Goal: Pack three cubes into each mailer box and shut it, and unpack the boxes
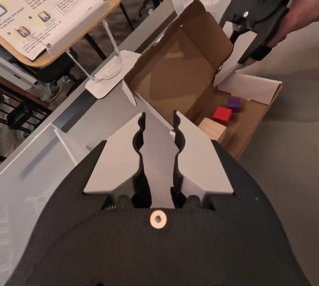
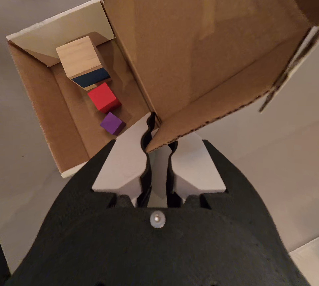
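Cardboard fills most of what I see: a white-skinned, brown-lined corrugated mailer box (image 1: 241, 132) lies open on the pale grey tabletop (image 1: 284, 191), just ahead and right of my left claw (image 1: 159, 117), whose jaws stand apart around nothing. Left of that claw sits a translucent plastic bin (image 1: 34, 165). Ahead of it the box's brown lid (image 1: 181, 70) stands raised. Inside the tray lie three cubes in a row: a large pale wooden cube with a dark blue face (image 2: 81, 60), a red cube (image 2: 103, 97) and a small purple cube (image 2: 113, 123), all left of my right claw (image 2: 158, 126). That claw's jaws look pinched on the lid's side flap (image 2: 207, 115), though one tip is hidden. I judge the packing done and the shutting in hand. Next I should swing the lid down over the cubes, tucking the flaps inside the walls.
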The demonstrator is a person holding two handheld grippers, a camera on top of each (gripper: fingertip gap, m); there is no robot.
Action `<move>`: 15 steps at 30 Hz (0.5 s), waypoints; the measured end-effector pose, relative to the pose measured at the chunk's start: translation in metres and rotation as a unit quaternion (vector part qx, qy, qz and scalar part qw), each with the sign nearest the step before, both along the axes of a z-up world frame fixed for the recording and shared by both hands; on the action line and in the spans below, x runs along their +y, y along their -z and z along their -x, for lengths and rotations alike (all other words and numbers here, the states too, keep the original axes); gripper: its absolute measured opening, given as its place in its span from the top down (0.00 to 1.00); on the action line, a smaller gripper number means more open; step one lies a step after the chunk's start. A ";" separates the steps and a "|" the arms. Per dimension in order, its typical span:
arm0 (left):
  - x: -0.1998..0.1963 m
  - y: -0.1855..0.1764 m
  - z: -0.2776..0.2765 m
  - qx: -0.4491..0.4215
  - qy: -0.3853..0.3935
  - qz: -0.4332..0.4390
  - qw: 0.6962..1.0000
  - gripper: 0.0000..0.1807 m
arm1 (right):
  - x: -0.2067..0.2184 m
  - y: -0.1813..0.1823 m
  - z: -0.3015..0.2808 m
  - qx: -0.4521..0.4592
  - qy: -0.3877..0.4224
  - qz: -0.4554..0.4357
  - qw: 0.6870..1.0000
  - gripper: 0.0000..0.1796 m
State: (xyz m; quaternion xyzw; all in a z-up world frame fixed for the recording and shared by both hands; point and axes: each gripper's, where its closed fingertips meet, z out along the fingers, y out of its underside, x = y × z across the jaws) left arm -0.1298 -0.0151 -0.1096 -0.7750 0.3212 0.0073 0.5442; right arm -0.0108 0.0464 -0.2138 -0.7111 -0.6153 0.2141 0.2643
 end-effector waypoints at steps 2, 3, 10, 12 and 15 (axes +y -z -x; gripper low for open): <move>0.004 0.017 0.005 0.021 -0.003 0.005 1.000 0.81 | -0.006 0.000 -0.001 -0.001 -0.024 -0.006 1.000 0.95; 0.007 0.024 0.007 0.033 -0.005 0.002 0.999 0.79 | -0.009 0.000 -0.001 -0.002 -0.033 -0.009 0.999 0.95; 0.011 0.032 -0.009 -0.033 0.029 0.019 0.999 0.82 | -0.017 -0.001 -0.004 -0.013 -0.063 -0.045 0.997 0.93; 0.010 0.034 -0.012 -0.026 0.031 0.017 0.999 0.86 | -0.018 -0.002 -0.005 -0.021 -0.061 -0.060 0.996 0.92; 0.011 0.034 -0.015 -0.004 0.028 0.001 1.000 0.87 | -0.020 -0.003 -0.007 -0.020 -0.057 -0.075 0.995 0.90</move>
